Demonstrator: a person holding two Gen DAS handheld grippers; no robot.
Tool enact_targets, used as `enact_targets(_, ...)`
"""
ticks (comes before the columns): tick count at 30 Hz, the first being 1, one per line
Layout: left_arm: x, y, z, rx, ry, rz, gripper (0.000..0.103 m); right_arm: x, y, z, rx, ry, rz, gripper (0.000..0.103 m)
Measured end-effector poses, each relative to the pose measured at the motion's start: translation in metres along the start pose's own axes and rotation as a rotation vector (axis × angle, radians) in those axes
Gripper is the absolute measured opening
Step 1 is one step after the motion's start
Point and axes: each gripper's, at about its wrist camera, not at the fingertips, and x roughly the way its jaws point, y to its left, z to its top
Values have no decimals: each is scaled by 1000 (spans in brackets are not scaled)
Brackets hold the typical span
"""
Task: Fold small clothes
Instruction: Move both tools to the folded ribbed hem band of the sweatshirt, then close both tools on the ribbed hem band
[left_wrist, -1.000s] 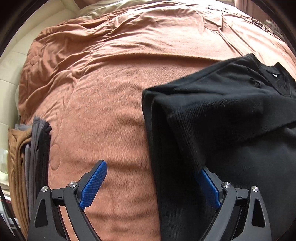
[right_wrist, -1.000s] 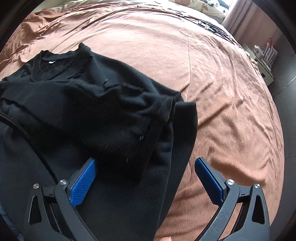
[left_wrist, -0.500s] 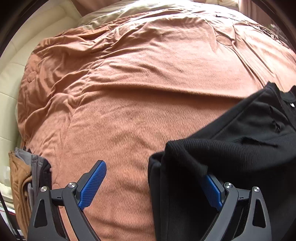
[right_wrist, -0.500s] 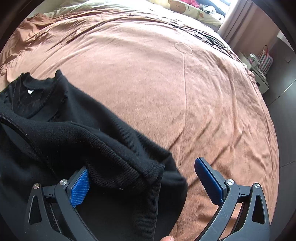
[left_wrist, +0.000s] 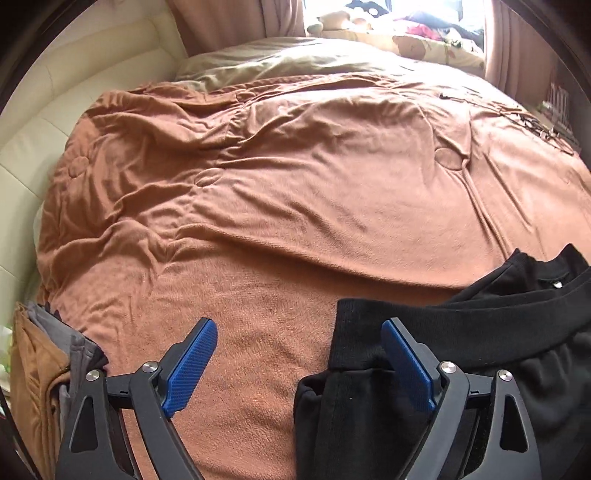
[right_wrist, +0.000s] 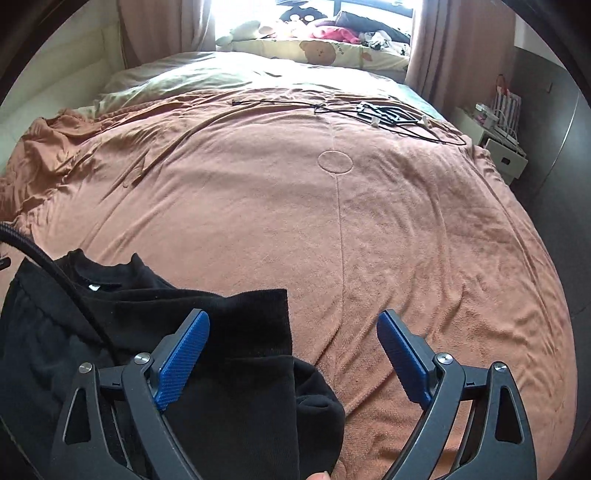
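Observation:
A black knit garment (left_wrist: 480, 350) lies folded on the brown blanket (left_wrist: 295, 203), its ribbed hem doubled over and its neckline with a white tag at the far side. My left gripper (left_wrist: 299, 358) is open; its right finger rests against the garment's left edge. In the right wrist view the same garment (right_wrist: 240, 369) fills the lower left. My right gripper (right_wrist: 291, 354) is open over the garment's right edge, its left finger on the cloth and its right finger over bare blanket (right_wrist: 332, 221).
A stack of folded clothes (left_wrist: 40, 369), brown and grey, sits at the bed's left edge. Black cables and small parts (right_wrist: 380, 112) lie at the far side. A cream headboard (left_wrist: 55, 92) is left; a white shelf unit (right_wrist: 498, 144) stands right.
Both grippers have drawn back toward the near edge and tilted up. The lifted black layer has come down over the garment, and both grippers now stand clear of the fold.

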Motion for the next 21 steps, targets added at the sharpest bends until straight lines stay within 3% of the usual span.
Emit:
enact_targets(1,-2,1,0,-8,-1,-27,86,2,-2,-3,-1,11,15,92)
enact_targets(3,-2,3,0,-20,10,-77,80,12,-7,-7,-5,45,45,82)
enact_targets(4,-1,2,-1,-21,18,-88,78,14,-9,-7,-7,62,59,74)
enact_targets(6,5,-1,-3,-10,38,-98,75,28,-12,-14,-2,97,94,69)
enact_targets(8,14,-6,-6,2,63,-113,65,37,-17,-11,11,119,117,62)
enact_targets(10,24,-10,-9,8,92,-124,59,53,-22,-11,30,139,147,58)
enact_targets(13,39,-12,-11,7,117,-125,59,64,-27,-4,50,161,183,54)
enact_targets(16,54,-11,-9,-21,143,-179,57,80,-31,3,70,188,227,49)
enact_targets(19,65,-7,-7,-64,160,-237,51,91,-34,10,96,185,266,42)
enact_targets(21,66,-6,-5,-89,160,-261,37,92,-35,18,107,172,280,36)
